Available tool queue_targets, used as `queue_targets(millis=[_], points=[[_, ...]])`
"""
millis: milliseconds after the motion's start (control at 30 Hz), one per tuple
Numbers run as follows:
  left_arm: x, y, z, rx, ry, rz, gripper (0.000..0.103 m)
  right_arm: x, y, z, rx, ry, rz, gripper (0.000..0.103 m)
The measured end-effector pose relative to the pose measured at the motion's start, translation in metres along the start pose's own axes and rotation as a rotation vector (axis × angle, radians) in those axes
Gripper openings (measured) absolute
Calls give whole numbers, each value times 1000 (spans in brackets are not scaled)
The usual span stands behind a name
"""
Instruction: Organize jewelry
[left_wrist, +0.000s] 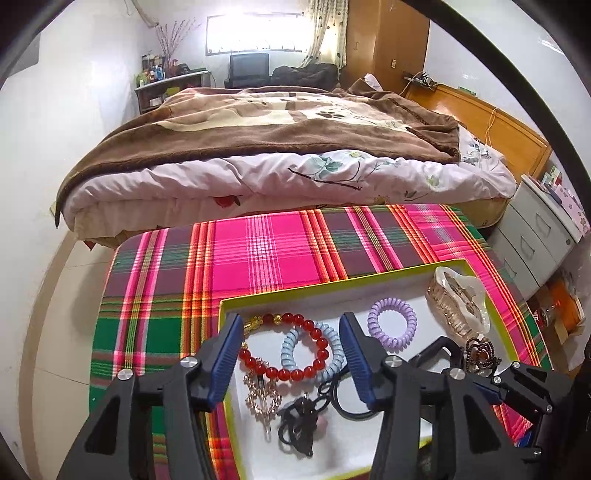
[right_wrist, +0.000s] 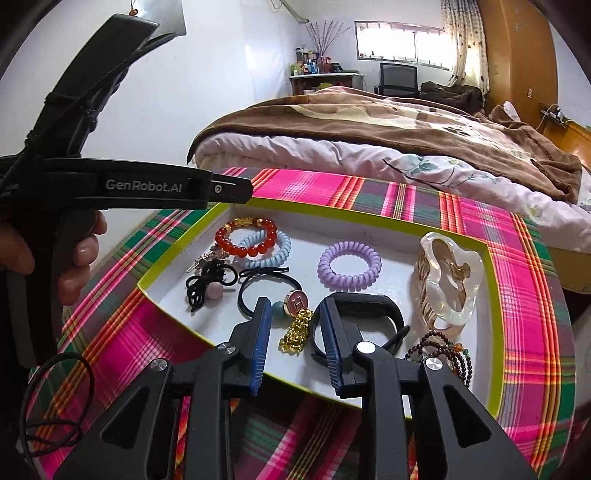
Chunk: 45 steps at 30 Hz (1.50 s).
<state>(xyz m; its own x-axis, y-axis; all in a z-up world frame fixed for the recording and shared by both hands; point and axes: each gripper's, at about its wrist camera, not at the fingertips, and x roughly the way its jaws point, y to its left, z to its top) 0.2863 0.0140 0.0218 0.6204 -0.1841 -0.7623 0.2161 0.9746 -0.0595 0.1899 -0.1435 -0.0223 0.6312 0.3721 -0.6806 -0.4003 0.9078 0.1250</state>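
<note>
A shallow white tray with a green rim (left_wrist: 332, 281) (right_wrist: 495, 280) lies on a plaid cloth and holds jewelry. My left gripper (left_wrist: 291, 325) is open above a red bead bracelet (left_wrist: 317, 334) (right_wrist: 225, 236) that overlaps a light blue coil hair tie (left_wrist: 286, 347) (right_wrist: 284, 245). My right gripper (right_wrist: 293, 308) is open over a gold chain (right_wrist: 295, 332) with a pink "H" charm (right_wrist: 297, 302). A purple coil tie (left_wrist: 392, 324) (right_wrist: 349, 266), a clear hair claw (left_wrist: 461, 302) (right_wrist: 448, 284), black hair ties (left_wrist: 299, 424) (right_wrist: 207, 280), a black band (right_wrist: 373, 312) and dark beads (right_wrist: 443, 350) also lie in the tray.
The tray sits on a table covered in pink, green and red plaid cloth (left_wrist: 240, 266) (right_wrist: 532, 317). A bed with a brown blanket (left_wrist: 258, 140) (right_wrist: 388, 122) stands just behind. A grey drawer unit (left_wrist: 532, 240) is at the right. A loose black elastic (right_wrist: 55, 398) lies at the left.
</note>
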Motion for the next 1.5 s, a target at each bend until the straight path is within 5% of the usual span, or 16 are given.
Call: queue_targets(millis=[200,767,1500], points=[[-18,-1,-7,-17,-15,5,55,-15,1,-2,16,-21,-1,45],[-81,-12,-67,-98,-78,106,66,-59,0,-27,110,-36,-142,45],[-86,-29,-106,-156,-24,131,72,-71,0,-38,146,-42,-168,45]])
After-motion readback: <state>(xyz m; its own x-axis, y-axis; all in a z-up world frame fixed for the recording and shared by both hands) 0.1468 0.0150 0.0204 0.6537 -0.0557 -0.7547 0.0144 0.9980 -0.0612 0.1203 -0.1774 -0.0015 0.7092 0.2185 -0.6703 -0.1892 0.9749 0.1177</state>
